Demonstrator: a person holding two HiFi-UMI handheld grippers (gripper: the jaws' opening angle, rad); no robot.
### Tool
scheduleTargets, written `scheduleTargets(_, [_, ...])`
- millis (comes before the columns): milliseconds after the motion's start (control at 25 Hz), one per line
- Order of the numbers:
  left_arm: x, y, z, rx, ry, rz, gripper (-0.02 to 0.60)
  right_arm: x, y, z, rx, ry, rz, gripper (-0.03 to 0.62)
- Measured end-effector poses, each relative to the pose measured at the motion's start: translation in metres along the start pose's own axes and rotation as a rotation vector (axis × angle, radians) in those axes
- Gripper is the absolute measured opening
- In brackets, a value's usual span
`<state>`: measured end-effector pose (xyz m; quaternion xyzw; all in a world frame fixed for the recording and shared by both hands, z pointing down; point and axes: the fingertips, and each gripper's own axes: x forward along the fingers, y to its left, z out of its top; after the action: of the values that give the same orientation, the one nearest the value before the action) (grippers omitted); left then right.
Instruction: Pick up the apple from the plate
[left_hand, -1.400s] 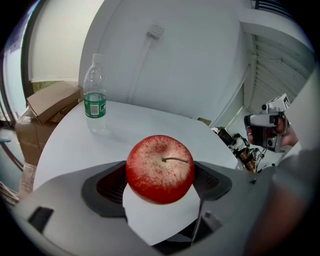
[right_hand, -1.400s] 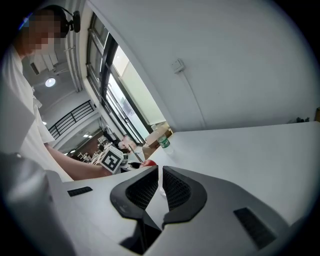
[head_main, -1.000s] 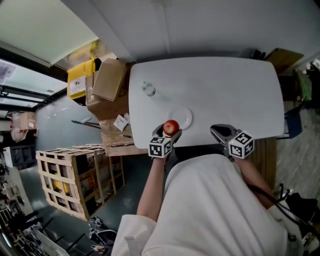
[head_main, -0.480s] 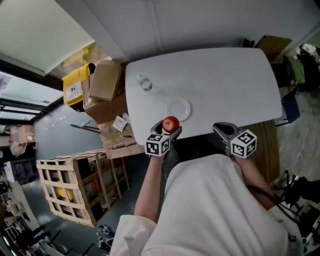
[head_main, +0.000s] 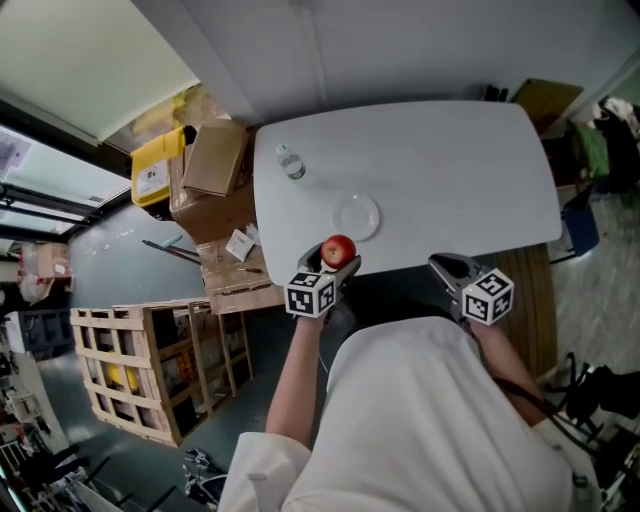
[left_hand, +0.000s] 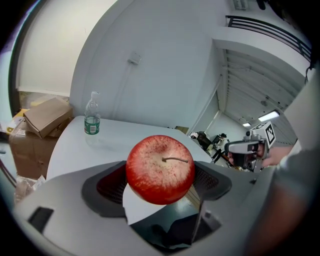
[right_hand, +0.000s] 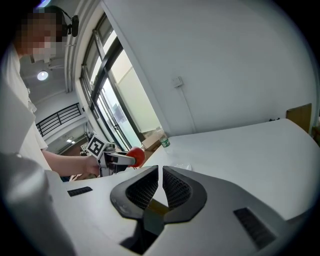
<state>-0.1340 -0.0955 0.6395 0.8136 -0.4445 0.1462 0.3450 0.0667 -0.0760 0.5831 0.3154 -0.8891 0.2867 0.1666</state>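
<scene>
Left gripper (head_main: 336, 259) clamped the apple (head_main: 339, 250), pulled further back to 7 o'clock of the bare plate (head_main: 357, 216); pick looked done. Right gripper (head_main: 441, 264) idle, jaws together, empty.

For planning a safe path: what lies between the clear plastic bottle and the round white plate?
Nothing. In the head view, the white tabletop is bare between the clear plastic bottle and the round white plate.
</scene>
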Motion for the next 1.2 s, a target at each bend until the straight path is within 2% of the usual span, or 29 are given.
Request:
scheduleTargets(480, [-0.03,-0.044,-0.007,-0.095,-0.123,0.061,0.399,-0.034,-0.013,-0.011,-0.017,-0.001,0.098,0.046])
scheduleTargets(680, [-0.036,-0.07,-0.015,-0.129,-0.15,0.099,0.399,-0.057,-0.02,-0.02,-0.018,0.004,0.127,0.046])
scheduleTargets(840, [-0.048,-0.096,-0.022,-0.177,-0.203,0.109,0.399,-0.075,-0.025,-0.033,-0.003,0.011,0.146,0.046])
scheduleTargets(1200, [-0.08,-0.137,-0.057,-0.226,-0.251,0.173,0.399,-0.095,-0.019,-0.052,-0.02,0.004,0.223,0.046])
